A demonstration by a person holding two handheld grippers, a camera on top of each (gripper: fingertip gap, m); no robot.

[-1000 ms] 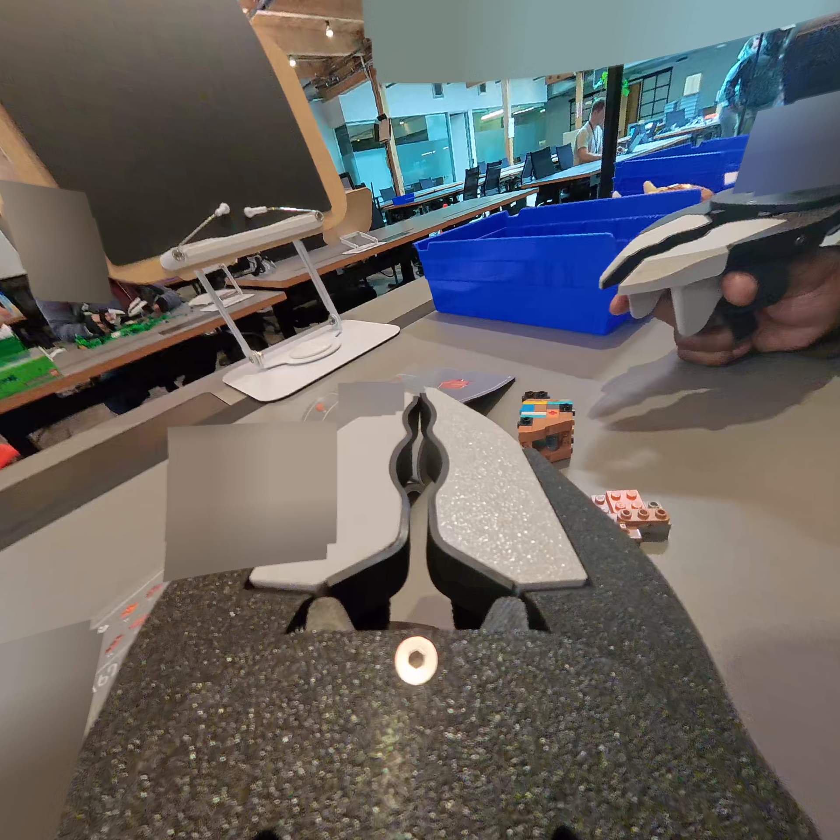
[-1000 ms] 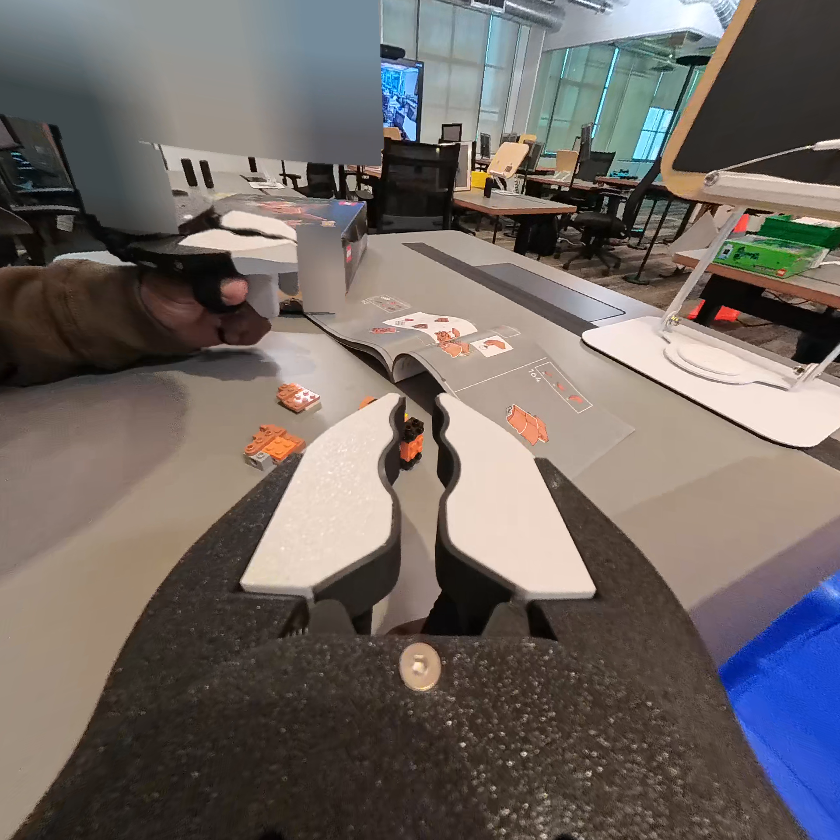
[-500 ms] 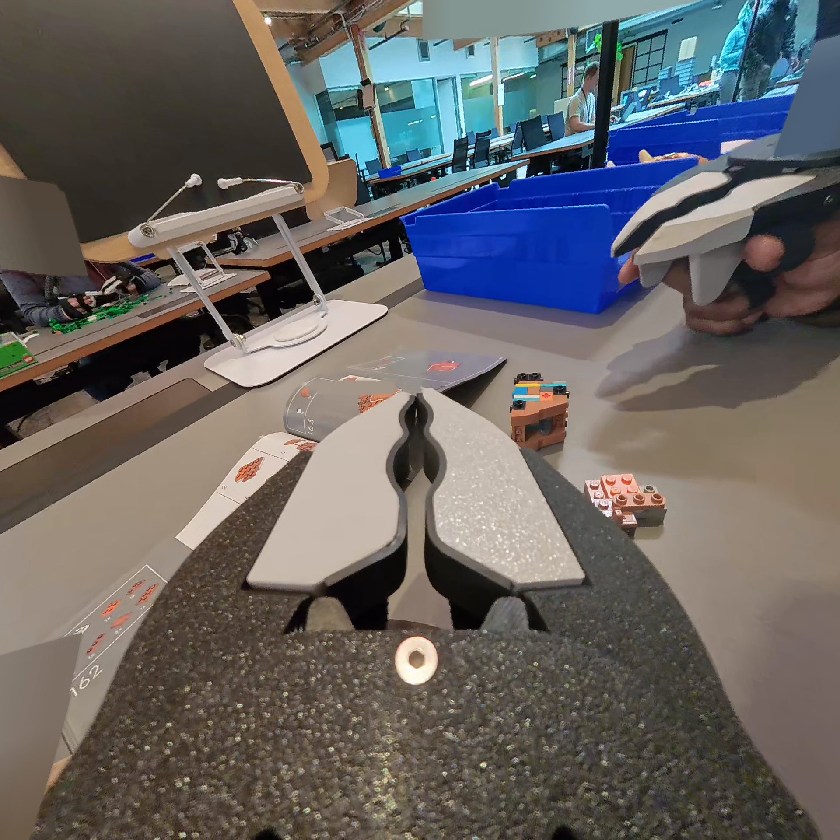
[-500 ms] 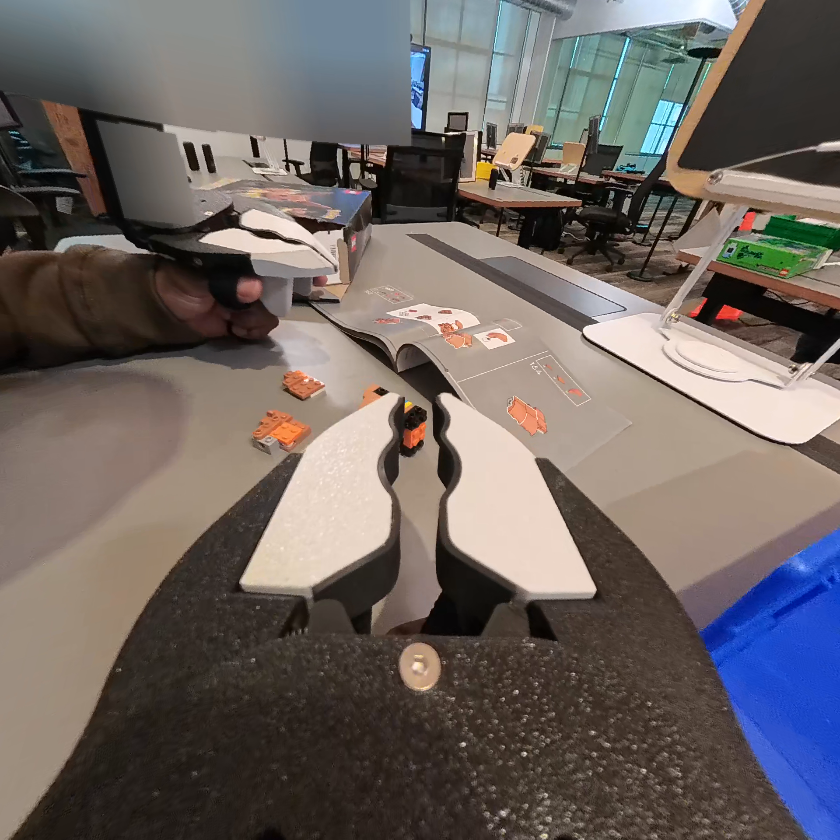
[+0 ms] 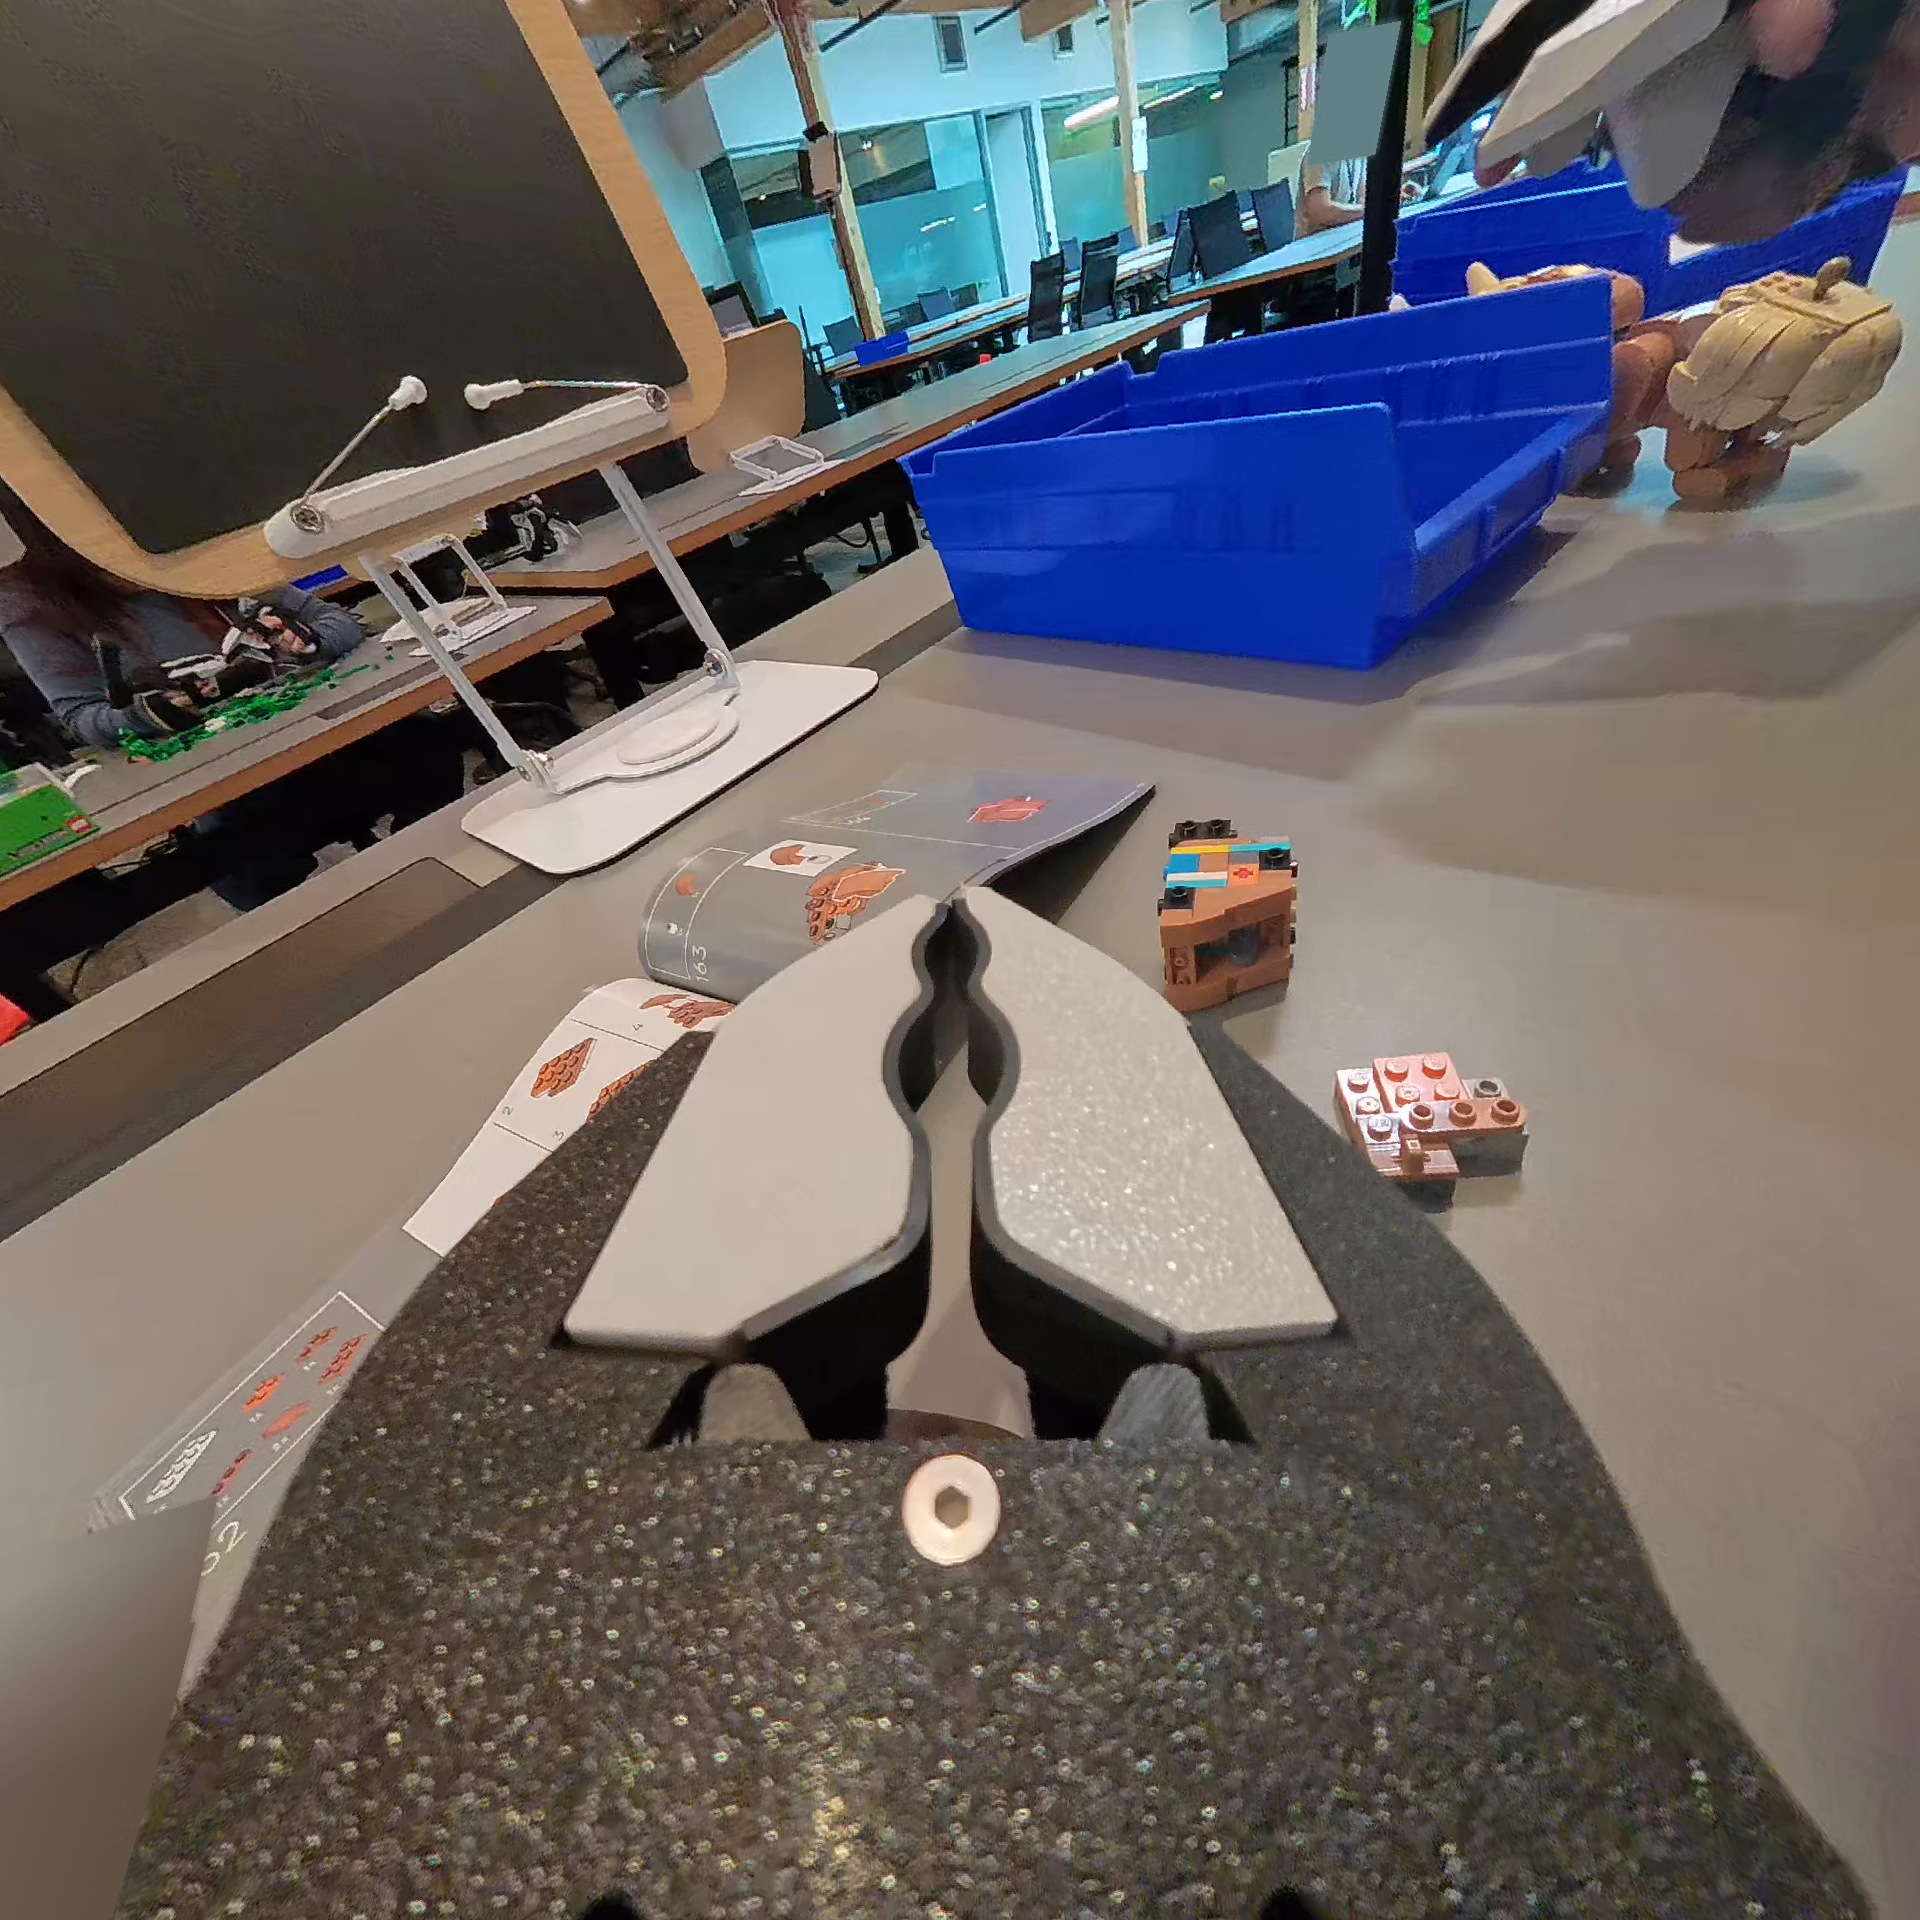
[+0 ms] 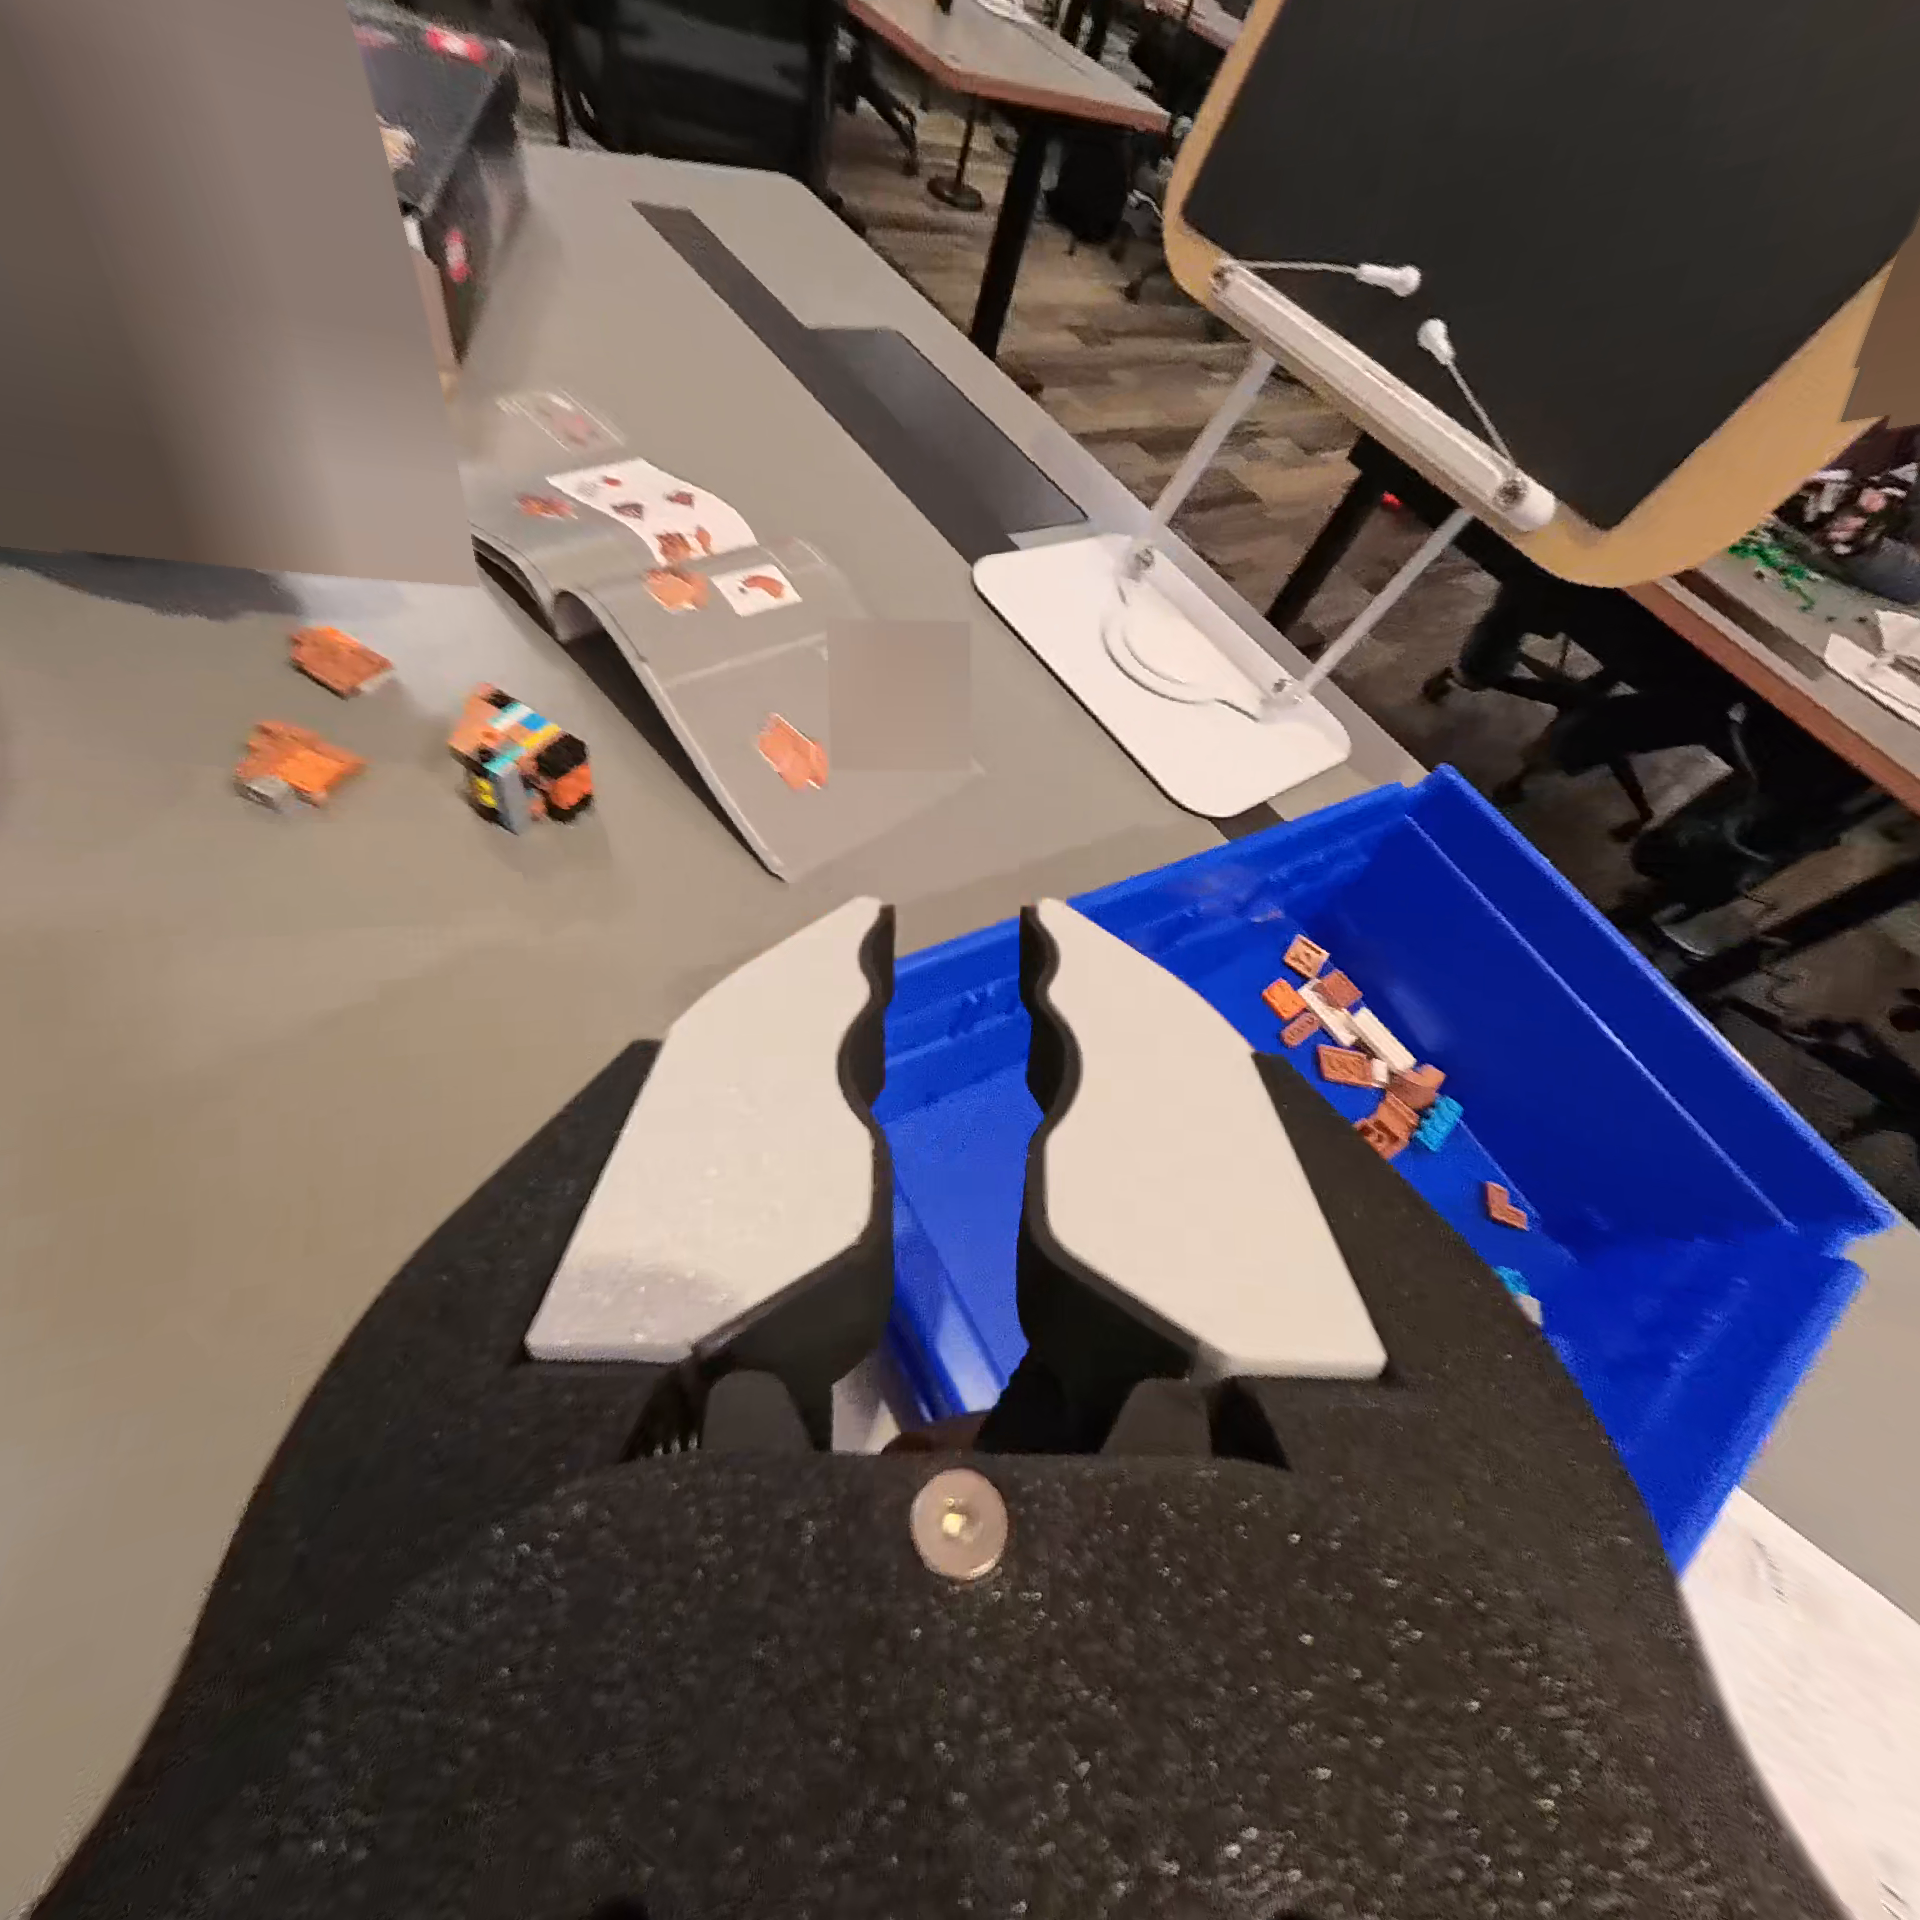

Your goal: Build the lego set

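The right gripper (image 6: 956, 914) has swung off the table and now hangs over the near wall of the blue parts bin (image 6: 1621, 997), where half a second ago it was pointed down at the little block-shaped build. Its fingers have spread too: there's a clear gap between them now and nothing in it. To me that reads as going for the next piece, so the build is mid-step and not close to finished.

The left gripper (image 5: 951, 914) has barely moved. It sits low over the open instruction booklet (image 5: 914, 831), tips pressed together, holding nothing.

Taking the bin as the anchor:
- One multicoloured block-shaped build (image 6: 520, 758), brown with blue, yellow and black bits, out on the grey table (image 6: 312, 1039) well to the left of the bin in the right wrist view.
- Two flat reddish-brown plate assemblies further left still: one (image 6: 296, 764) just beside the build, the other (image 6: 338, 660) a bit behind it. The left wrist view only catches one of them.
- Inside the bin, a small heap of loose pieces (image 6: 1361, 1060) against the right-hand wall, mostly reddish-brown with a white one and a couple of blue. I can't count them exactly, roughly a dozen.
- One tan and brown animal-looking model (image 5: 1766, 374) behind the bin in the left wrist view.
- One white tablet stand (image 6: 1174, 665) past the bin's far corner.
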